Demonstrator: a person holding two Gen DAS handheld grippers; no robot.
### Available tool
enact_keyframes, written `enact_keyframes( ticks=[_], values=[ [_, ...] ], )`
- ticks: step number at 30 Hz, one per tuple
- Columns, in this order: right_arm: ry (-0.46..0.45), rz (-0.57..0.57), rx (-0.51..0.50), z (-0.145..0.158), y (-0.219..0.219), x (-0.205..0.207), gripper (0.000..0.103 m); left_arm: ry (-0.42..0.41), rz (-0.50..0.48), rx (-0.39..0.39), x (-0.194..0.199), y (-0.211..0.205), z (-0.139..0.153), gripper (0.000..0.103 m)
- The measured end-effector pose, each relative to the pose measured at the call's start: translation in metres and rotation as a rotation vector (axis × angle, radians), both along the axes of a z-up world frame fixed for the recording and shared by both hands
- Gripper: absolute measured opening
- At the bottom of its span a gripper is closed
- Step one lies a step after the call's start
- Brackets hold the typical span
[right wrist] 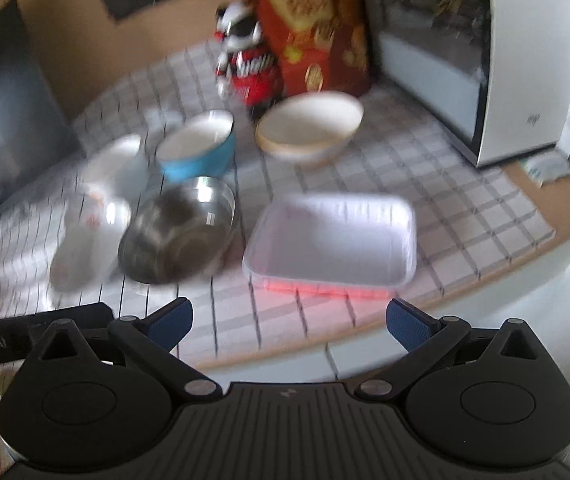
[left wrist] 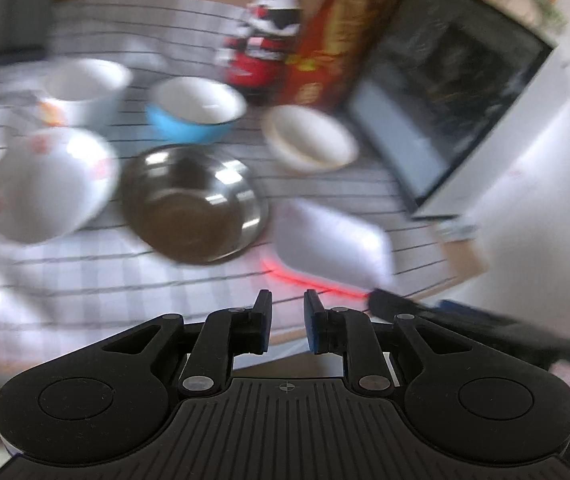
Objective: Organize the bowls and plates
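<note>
On the checked cloth stand a steel bowl [left wrist: 193,204] [right wrist: 179,230], a blue bowl [left wrist: 197,110] [right wrist: 197,146], a cream bowl [left wrist: 311,138] [right wrist: 309,126], a white patterned bowl [left wrist: 49,184] [right wrist: 89,236], a white bowl behind it [left wrist: 85,92] [right wrist: 119,164] and a white rectangular tray [left wrist: 333,246] [right wrist: 333,236] on a red-edged piece. My left gripper [left wrist: 287,324] hangs over the table's front edge, its jaws nearly together with a narrow gap, empty. My right gripper [right wrist: 289,320] is open wide and empty, in front of the tray. Both views are blurred.
A toy figure [left wrist: 265,40] [right wrist: 245,68] and a red snack box [left wrist: 337,48] [right wrist: 313,28] stand at the back. A white oven [left wrist: 457,92] [right wrist: 485,56] stands at the right. The right gripper's dark body [left wrist: 445,316] shows beside the left one.
</note>
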State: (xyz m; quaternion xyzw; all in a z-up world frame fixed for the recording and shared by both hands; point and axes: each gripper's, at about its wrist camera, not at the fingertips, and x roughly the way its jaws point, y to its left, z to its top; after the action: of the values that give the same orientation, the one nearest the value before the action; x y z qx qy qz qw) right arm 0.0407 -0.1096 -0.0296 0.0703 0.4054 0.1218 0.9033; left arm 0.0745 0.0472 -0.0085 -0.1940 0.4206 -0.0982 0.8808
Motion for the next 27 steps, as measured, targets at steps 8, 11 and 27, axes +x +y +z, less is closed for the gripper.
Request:
enact_keyframes(
  ticks=[8, 11, 27],
  values=[
    [-0.040, -0.140, -0.057, -0.018, -0.006, 0.031, 0.103, -0.014, -0.330, 0.077, 0.080, 0.002, -0.005, 0.020],
    [0.043, -0.226, -0.147, -0.029, -0.003, 0.043, 0.103, 0.021, -0.443, 0.060, 0.120, 0.001, -0.018, 0.020],
    [0.327, -0.125, 0.095, -0.089, -0.067, 0.109, 0.080, 0.091, -0.664, 0.343, 0.248, -0.093, -0.074, 0.026]
  ],
)
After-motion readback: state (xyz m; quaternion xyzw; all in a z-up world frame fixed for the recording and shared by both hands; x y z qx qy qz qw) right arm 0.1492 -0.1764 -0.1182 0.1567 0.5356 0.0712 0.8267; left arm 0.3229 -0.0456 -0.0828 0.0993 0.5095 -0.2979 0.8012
